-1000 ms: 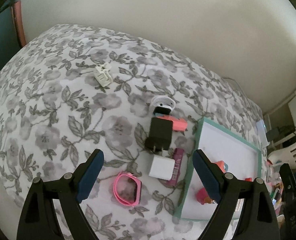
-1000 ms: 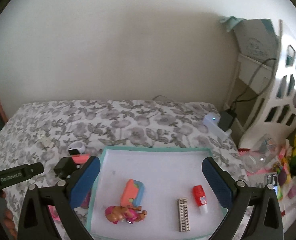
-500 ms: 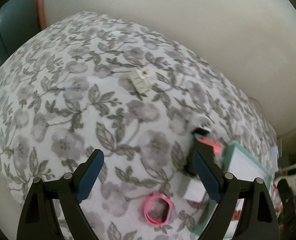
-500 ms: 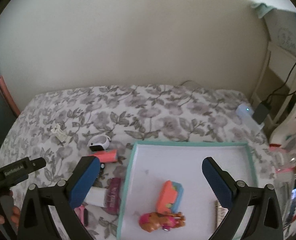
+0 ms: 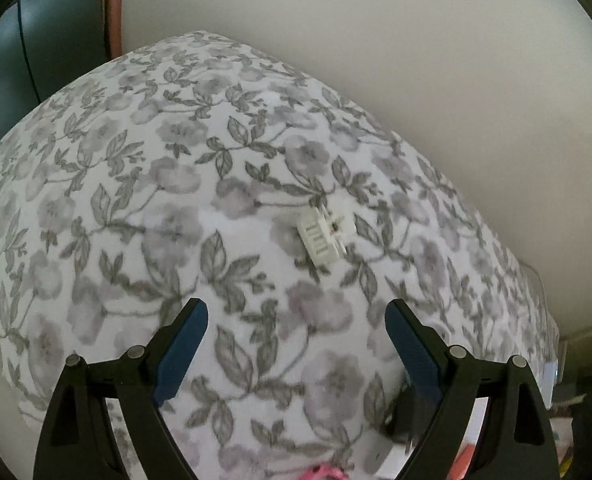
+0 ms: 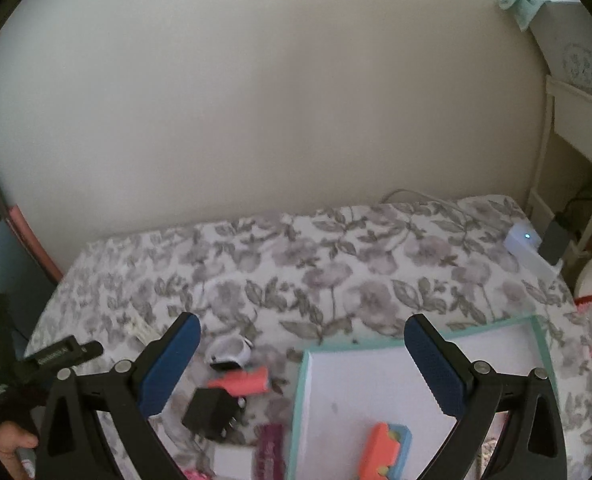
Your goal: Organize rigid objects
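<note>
Swinging away from the tray (image 6: 415, 360), the left gripper (image 5: 296, 320) now faces the white clip (image 5: 323, 232), alone on the bedspread (image 5: 136, 200) at its one o'clock, jaws wide and empty. Right gripper (image 6: 301, 344) hangs open, empty. Reaching step; next, straddle the clip and close.

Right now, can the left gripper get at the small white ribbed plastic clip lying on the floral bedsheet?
Probably yes. The left gripper is open and empty, and the small white ribbed plastic clip lies alone just ahead, only bare floral bedsheet between.
</note>
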A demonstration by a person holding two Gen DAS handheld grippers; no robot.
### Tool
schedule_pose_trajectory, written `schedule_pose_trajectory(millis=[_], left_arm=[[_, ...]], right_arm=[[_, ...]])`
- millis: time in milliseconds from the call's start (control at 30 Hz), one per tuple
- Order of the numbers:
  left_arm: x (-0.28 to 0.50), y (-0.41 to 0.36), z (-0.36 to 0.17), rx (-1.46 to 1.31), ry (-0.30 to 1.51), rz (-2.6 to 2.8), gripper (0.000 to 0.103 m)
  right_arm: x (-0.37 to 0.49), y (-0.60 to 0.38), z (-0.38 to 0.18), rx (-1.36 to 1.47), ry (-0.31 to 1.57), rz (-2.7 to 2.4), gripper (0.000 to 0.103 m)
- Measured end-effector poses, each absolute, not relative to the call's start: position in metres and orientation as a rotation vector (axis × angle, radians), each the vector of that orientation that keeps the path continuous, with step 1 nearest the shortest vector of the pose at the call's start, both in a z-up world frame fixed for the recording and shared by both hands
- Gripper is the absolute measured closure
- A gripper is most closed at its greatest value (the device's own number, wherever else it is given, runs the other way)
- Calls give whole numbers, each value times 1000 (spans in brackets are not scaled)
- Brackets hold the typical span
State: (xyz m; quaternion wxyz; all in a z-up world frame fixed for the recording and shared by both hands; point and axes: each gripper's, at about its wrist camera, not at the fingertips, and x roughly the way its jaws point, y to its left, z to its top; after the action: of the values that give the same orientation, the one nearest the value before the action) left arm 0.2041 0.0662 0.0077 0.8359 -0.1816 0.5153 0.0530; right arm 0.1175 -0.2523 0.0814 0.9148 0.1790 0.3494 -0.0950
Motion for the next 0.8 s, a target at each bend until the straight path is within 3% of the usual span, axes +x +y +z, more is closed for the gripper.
schedule_pose_trajectory(millis=[200, 800], left_arm=[[226, 63, -6, -365, 1090, 124, 12], [284, 53, -48, -291, 1076, 124, 11]], right_arm=[[131, -251, 78, 317, 641, -209, 0], [223, -210, 19, 125, 938, 48, 0]])
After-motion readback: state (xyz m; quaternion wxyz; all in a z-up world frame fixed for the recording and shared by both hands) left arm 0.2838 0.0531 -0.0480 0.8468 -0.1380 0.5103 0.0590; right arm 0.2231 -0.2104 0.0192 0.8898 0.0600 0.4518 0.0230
